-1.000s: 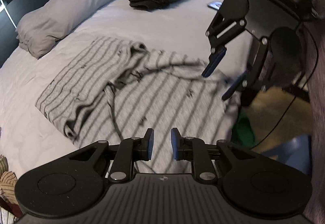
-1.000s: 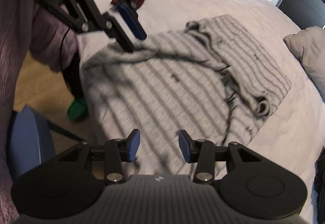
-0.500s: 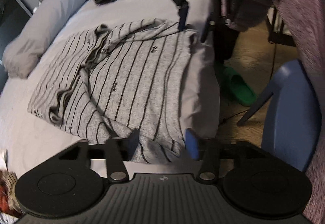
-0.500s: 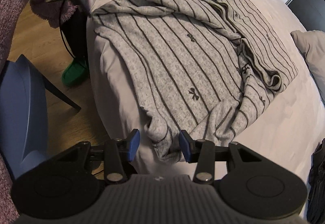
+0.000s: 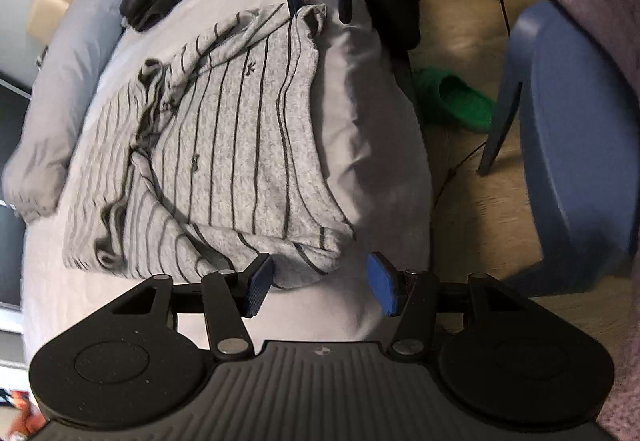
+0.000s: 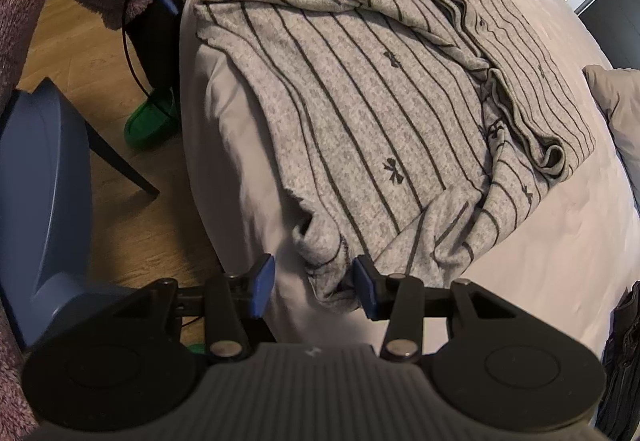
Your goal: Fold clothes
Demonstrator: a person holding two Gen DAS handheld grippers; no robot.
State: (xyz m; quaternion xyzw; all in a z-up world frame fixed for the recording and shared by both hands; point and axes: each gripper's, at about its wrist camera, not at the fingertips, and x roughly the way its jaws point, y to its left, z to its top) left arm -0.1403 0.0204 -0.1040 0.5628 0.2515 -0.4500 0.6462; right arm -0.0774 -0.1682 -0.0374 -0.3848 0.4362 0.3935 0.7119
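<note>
Striped sweater (image 5: 244,145) lies flat at the bed's (image 5: 368,113) edge (still rumpled). Left gripper (image 5: 318,283) and right gripper (image 6: 310,287) each straddle a corner, jaws apart, the left's having just opened.

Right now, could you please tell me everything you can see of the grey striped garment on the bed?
The grey striped garment looks like a soft heathered knit with thin dark stripes and small dark bow motifs. It lies mostly spread on the pale bed sheet near the bed's edge, rumpled, with a bunched ridge of folds across it. One near corner sits between the open right gripper; the opposite corner lies by the left gripper, whose jaws have just opened.
</note>
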